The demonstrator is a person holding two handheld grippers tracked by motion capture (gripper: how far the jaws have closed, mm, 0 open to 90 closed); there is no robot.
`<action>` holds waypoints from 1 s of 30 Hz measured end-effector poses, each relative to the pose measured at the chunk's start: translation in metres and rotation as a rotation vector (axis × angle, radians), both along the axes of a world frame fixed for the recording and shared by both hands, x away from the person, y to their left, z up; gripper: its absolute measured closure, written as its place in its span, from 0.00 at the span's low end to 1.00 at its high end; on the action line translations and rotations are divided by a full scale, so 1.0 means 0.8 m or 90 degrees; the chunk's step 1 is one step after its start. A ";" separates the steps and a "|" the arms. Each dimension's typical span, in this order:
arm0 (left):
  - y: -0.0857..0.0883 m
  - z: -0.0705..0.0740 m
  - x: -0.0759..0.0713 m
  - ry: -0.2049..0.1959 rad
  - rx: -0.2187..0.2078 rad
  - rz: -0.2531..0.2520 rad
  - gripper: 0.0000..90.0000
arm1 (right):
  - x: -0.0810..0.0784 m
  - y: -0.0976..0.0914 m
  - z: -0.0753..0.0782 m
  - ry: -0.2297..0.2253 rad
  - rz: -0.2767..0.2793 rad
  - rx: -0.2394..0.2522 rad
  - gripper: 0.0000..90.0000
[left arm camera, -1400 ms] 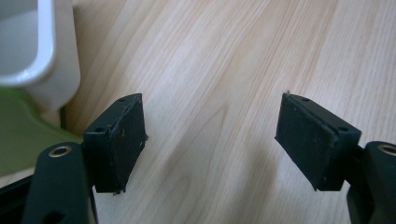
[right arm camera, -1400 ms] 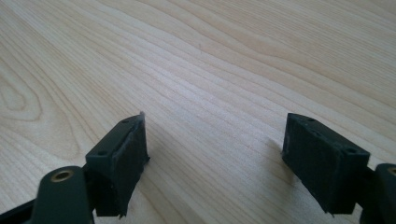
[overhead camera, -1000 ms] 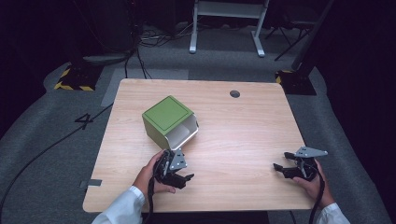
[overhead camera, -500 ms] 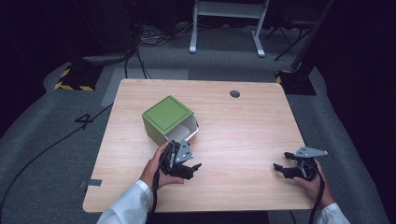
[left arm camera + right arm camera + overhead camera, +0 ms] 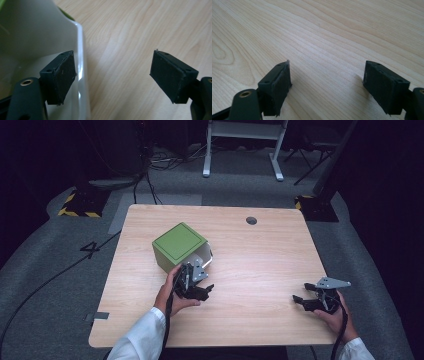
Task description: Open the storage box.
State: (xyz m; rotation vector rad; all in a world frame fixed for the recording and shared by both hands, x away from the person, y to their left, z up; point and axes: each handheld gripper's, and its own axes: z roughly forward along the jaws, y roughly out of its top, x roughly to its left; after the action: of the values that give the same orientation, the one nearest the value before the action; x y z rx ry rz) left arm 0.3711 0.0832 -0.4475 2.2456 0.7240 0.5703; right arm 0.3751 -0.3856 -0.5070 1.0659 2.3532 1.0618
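Dark studio floor with cables and a numbered marking is seen around a light wooden table [image 5: 260, 270], which is kept bare apart from one item. Near the left middle of it a green box [image 5: 178, 245] is laid on its side, so that its white open mouth [image 5: 206, 256] is turned toward the person and can be reached from the front.

The left tongs [image 5: 196, 287] are held just in front of that mouth, jaws spread wide with nothing gripped. In the left gripper view one pad [image 5: 61, 76] is placed inside the white rim [image 5: 81, 75] and the other pad [image 5: 170, 75] outside over bare wood, so the wall is straddled, probably for a pinch on that edge; no pressing contact can be made out yet.

The right tongs [image 5: 306, 299] are parked well apart near the right front corner, low over the table, wide open and empty as well, with bare wood grain between the pads [image 5: 277, 85] in the right gripper view. That hand is judged to be kept out of the way until needed.
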 end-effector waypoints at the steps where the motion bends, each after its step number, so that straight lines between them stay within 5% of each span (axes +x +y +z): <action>1: 0.000 0.000 0.000 -0.002 -0.001 0.000 0.24 | 0.000 0.000 0.000 0.000 0.000 0.000 0.25; 5: -0.003 -0.002 0.001 0.004 0.005 -0.007 0.22 | 0.000 0.000 0.000 0.000 0.000 0.000 0.25; 7: -0.008 -0.005 0.006 0.032 -0.001 -0.013 0.22 | 0.000 0.000 0.000 0.000 0.000 0.000 0.25; 10: -0.017 -0.005 0.013 0.026 0.013 -0.002 0.21 | 0.000 0.000 0.000 0.000 0.000 0.000 0.25; 15: -0.021 -0.005 0.025 0.042 -0.028 0.011 0.21 | 0.000 0.000 0.000 0.000 0.000 0.000 0.25; 19: -0.027 -0.015 0.040 0.070 0.007 0.045 0.22 | 0.000 0.000 0.000 -0.001 0.000 0.000 0.25; 22: -0.027 -0.018 0.045 0.076 0.008 0.053 0.22 | 0.000 0.000 0.000 0.000 0.001 0.000 0.25; 26: -0.019 -0.012 0.041 0.075 -0.018 0.040 0.34 | 0.000 0.000 0.000 0.000 0.000 0.000 0.25; 30: -0.022 -0.010 0.035 0.065 -0.002 0.029 0.49 | 0.000 0.000 0.000 0.000 0.001 0.000 0.25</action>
State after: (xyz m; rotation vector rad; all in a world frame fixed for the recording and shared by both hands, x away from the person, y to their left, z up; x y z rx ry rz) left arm 0.3992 0.0657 -0.4554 2.2737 0.8288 0.4786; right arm 0.3751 -0.3856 -0.5070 1.0647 2.3539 1.0628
